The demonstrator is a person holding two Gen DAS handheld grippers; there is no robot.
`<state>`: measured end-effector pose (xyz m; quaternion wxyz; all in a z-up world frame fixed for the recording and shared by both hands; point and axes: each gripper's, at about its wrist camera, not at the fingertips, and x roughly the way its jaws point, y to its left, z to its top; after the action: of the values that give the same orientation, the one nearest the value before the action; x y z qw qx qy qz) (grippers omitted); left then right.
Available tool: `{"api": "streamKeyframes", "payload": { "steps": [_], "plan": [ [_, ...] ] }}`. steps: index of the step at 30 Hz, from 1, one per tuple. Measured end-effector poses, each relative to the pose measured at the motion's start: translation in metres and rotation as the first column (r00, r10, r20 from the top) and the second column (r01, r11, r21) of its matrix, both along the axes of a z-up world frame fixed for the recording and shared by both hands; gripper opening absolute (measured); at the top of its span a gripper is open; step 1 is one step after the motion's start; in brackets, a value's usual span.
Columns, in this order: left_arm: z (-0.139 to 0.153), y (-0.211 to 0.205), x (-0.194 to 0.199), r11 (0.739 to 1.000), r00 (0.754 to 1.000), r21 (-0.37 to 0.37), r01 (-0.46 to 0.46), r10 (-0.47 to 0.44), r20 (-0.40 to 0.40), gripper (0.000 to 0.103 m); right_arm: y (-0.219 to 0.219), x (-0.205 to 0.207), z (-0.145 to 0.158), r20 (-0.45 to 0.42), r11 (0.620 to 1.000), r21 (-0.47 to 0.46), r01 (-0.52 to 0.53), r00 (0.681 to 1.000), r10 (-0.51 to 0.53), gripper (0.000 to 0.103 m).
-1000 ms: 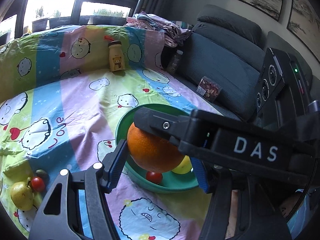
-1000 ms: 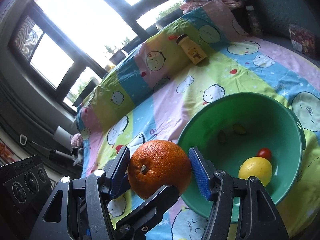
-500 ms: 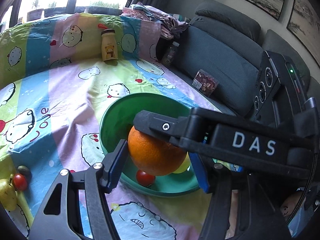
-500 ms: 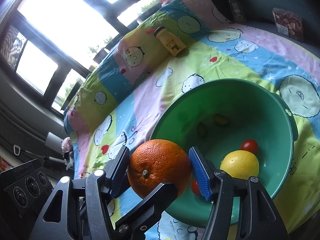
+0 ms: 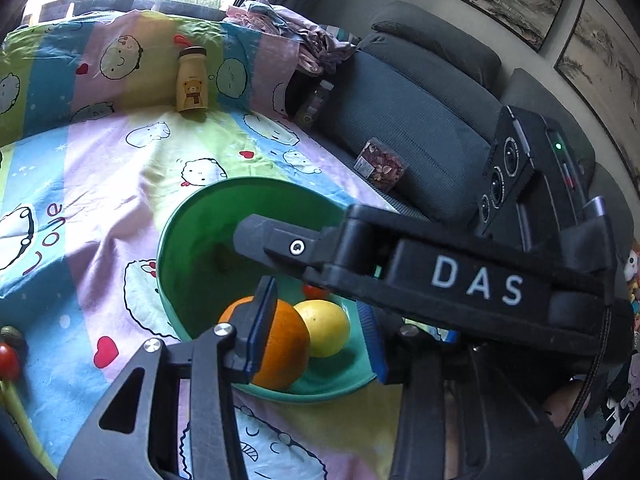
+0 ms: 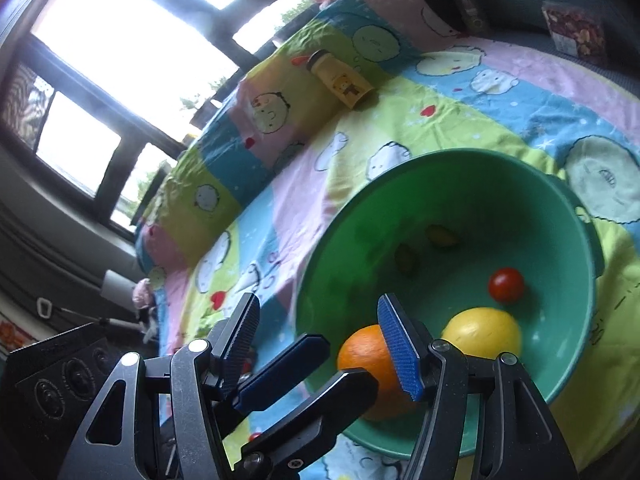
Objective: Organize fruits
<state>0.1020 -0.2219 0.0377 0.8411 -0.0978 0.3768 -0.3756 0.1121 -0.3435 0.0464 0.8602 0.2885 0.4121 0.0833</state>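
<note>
orange point(image 5: 286, 350): sitting inside the green bowl point(image 5: 188, 248) now, down at the near side of it, snug against the lemon point(image 5: 326, 326). From my right wrist feed it's the same story, orange point(image 6: 366, 354) at the bowl's near wall point(image 6: 576, 320), lemon point(image 6: 482, 332) just beside it.

left gripper point(image 5: 316, 328): my left one is spread wide, gripping nothing. Its blue pads point(image 5: 262, 324) hang over the bowl; the orange shows behind the left pad, and I can't tell if they touch.

right gripper point(image 6: 320, 338): also spread wide with nothing between the pads. The right pad overlaps the orange in my view; touching or not, can't tell. The two grippers cross each other right over the bowl's near rim.

other stuff in the bowl: one cherry tomato point(image 6: 506, 285) past the lemon, plus two small dark greenish bits point(image 6: 442, 236) on the bottom, too blurry for me to name.

bedsheet point(image 5: 120, 184): cartoon-print cloth under everything. A bear-label bottle point(image 5: 193, 80) stands at its far edge, and another little red tomato point(image 5: 9, 358) sits way out at the left edge.

sofa point(image 5: 420, 120): a clear snack box point(image 5: 380, 164) rests on it, just off the cloth's right edge.
</note>
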Motion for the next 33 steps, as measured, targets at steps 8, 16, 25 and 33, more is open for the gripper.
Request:
{"api": "streamKeyframes", "payload": {
  "steps": [8, 16, 25, 33],
  "plan": [
    [-0.004, -0.001, 0.0, 1.0, 1.0, 0.008, -0.016, 0.017, -0.024, 0.043, -0.007, 0.004, -0.009, -0.064, 0.993, -0.092, 0.078, 0.994, -0.084, 0.065],
    [0.0, 0.017, -0.005, 0.996, 0.996, 0.027, -0.09, 0.09, -0.014, 0.057, -0.005, 0.002, -0.006, -0.056, 0.99, -0.114, 0.084, 0.994, -0.091, 0.064],
    [0.011, 0.06, -0.022, 0.962, 0.962, 0.042, -0.268, 0.265, 0.068, 0.077, 0.004, 0.001, -0.001, -0.038, 0.987, -0.137, 0.085, 0.995, -0.091, 0.064],
    [0.014, 0.113, -0.031, 0.874, 0.884, 0.138, -0.466, 0.456, 0.099, 0.09, 0.017, 0.0, 0.004, -0.018, 0.988, -0.138, 0.063, 0.998, -0.067, 0.071]
  ]
}}
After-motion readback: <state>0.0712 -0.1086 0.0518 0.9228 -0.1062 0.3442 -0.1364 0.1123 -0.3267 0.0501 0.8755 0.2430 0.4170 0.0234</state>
